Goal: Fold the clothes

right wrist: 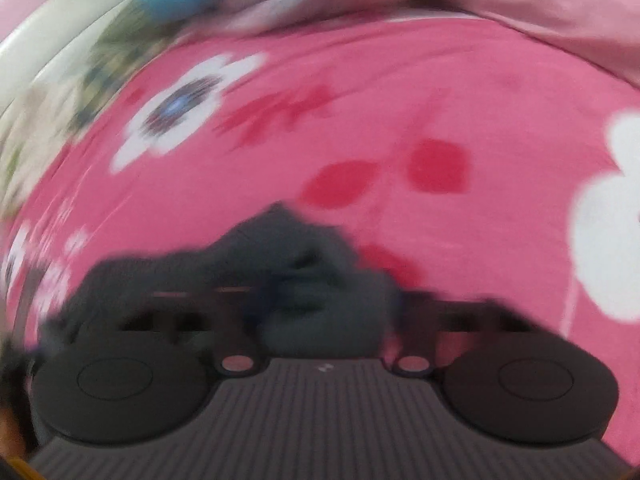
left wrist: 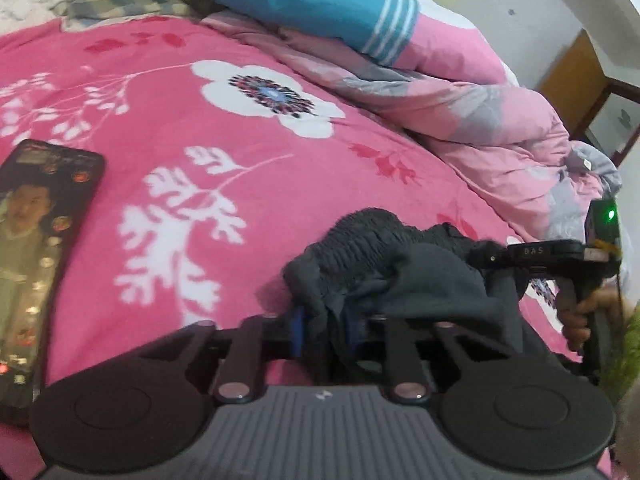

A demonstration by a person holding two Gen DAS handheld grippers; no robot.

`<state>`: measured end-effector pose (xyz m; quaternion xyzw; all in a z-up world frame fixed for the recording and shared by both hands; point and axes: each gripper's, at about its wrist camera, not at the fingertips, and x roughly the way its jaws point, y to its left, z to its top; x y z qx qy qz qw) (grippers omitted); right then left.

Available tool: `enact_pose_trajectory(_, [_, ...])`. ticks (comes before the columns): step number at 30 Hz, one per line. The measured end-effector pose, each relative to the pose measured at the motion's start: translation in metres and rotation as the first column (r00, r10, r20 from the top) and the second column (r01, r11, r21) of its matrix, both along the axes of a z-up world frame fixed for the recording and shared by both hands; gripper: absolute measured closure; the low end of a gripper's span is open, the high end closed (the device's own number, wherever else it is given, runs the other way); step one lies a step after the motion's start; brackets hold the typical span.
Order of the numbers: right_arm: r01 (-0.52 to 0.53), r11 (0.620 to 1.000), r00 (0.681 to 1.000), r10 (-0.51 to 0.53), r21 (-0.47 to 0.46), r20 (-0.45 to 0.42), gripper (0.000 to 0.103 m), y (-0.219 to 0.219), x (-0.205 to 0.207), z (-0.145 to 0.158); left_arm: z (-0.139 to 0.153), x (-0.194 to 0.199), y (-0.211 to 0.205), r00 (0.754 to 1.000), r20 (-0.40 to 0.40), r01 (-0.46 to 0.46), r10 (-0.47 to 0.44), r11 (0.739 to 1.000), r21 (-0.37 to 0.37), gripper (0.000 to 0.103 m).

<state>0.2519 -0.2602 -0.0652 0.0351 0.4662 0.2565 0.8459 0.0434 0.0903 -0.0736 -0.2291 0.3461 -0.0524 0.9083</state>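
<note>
A: On the bed [left wrist: 168,92], near its front edge, a dark garment [left wrist: 384,272] is bunched up, with its ribbed band raised on top. No flat panel, no crease, no stacked layer is seen. Folding is judged barely begun, if at all.

B: Grip status?

A: The left gripper [left wrist: 323,330] is closed on a bunch of the garment; cloth is pinched between the blue pads [left wrist: 297,330]. The right gripper [right wrist: 320,312] is seen at the garment's right end in the left view, held by a hand [left wrist: 580,316]. In its own view dark cloth fills the space between the jaws, so a hold on the garment [right wrist: 288,264] is judged likely, but the jaw gap cannot be told.

B: Why not?

A: The right view is heavily smeared by motion blur. The fingers are reduced to dark streaks; the cloth edges are lost.

B: What remains?

A: Spreading flat, then every fold. Garment type is not determined: sleeves, legs and hem are all buried in the bunch.

B: Anything else hidden?

A: The garment's near side is covered by the left gripper's body. A phone [left wrist: 36,256] lies well to the left and is cut off at the frame edge. A quilt [left wrist: 472,112] and pillow [left wrist: 312,4] are heaped at the far side.
</note>
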Motion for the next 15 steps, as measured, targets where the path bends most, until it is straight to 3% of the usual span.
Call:
enact_pose_trajectory(3, [-0.061, 0.994, 0.996, 0.067, -0.091, 0.063, 0.099, 0.017, -0.01, 0.01, 0.0, -0.001, -0.003, 0.999, 0.049, -0.018, 0.017, 1.0, 0.01, 0.092])
enact_pose_trajectory(8, [-0.04, 0.98, 0.962, 0.091, -0.194, 0.259, 0.101, 0.042, 0.013, 0.05, 0.01, 0.001, 0.005, 0.984, 0.151, -0.104, 0.098, 0.994, 0.037, 0.093])
enact_pose_trajectory(12, [-0.119, 0.968, 0.896, 0.201, -0.222, 0.397, 0.101, 0.092, 0.054, 0.083, 0.018, 0.008, 0.012, 0.964, 0.21, -0.19, 0.161, 0.974, 0.125, 0.093])
enact_pose_trajectory(15, [-0.204, 0.947, 0.833, 0.301, -0.248, 0.464, 0.101, 0.144, 0.084, 0.095, 0.018, 0.018, 0.018, 0.955, 0.212, -0.244, 0.206, 0.955, 0.171, 0.093])
